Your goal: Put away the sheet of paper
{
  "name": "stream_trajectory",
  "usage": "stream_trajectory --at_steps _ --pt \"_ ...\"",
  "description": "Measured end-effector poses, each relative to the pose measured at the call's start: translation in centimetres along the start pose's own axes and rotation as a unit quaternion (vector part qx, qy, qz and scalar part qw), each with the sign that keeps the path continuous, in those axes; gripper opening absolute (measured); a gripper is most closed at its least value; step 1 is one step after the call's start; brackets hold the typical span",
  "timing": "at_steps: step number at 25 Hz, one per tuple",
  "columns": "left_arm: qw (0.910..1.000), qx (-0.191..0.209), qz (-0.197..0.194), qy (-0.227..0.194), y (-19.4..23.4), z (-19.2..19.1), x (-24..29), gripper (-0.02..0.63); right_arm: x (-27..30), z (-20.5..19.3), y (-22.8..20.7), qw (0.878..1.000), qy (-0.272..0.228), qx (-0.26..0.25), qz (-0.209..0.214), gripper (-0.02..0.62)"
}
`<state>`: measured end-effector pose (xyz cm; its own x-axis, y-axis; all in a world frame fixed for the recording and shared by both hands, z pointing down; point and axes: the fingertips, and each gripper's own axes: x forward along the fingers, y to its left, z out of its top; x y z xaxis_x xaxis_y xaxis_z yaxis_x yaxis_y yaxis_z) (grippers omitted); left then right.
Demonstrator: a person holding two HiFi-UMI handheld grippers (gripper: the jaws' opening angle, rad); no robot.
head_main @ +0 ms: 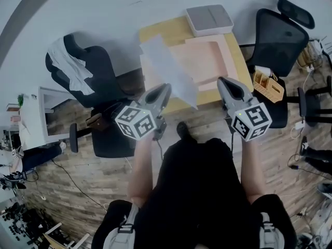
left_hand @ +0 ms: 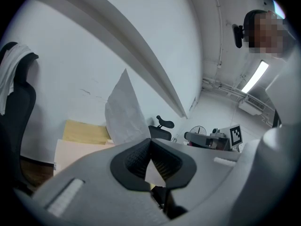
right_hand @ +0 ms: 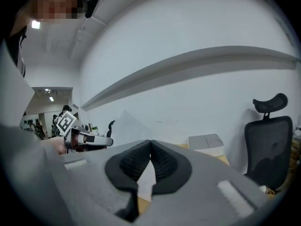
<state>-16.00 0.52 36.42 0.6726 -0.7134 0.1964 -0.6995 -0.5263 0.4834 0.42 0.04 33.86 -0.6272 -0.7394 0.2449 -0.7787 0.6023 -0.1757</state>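
Left gripper (left_hand: 150, 142): I found its jaws closed tight on the sheet of paper (left_hand: 123, 112).
Right gripper (right_hand: 150, 144): jaws pressed together, nothing held.
Sheet of paper: stood up ahead of the left gripper, left of the right gripper, over the table (head_main: 161, 31).

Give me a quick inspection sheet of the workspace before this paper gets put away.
Surface: wooden desk with a pink tray on it.
Job's things: sheet of paper, held up over the desk's near left part.
Clutter: grey box at the desk's far edge; wooden organiser to the right.
Grippers: left gripper shut on the sheet of paper; right gripper shut, nothing in it.
Cables: loose cable on the wood floor.
Surroundings: left chair with a white cloth; right chair.
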Motion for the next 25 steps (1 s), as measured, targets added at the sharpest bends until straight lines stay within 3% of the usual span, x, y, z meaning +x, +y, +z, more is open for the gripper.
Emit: stream_trajectory --at_steps 14,25 --pt "0.9986 -0.028 -0.005 0.043 5.7 -1.3 1.4 0.008 3.9 -2.0 0.1 0.999 0.035 0.023 -0.013 0.003" --pt "0.9929 -0.053 -0.007 0.106 8.1 -3.8 5.1 0.008 7.9 -1.3 -4.0 0.999 0.041 0.033 0.009 0.003"
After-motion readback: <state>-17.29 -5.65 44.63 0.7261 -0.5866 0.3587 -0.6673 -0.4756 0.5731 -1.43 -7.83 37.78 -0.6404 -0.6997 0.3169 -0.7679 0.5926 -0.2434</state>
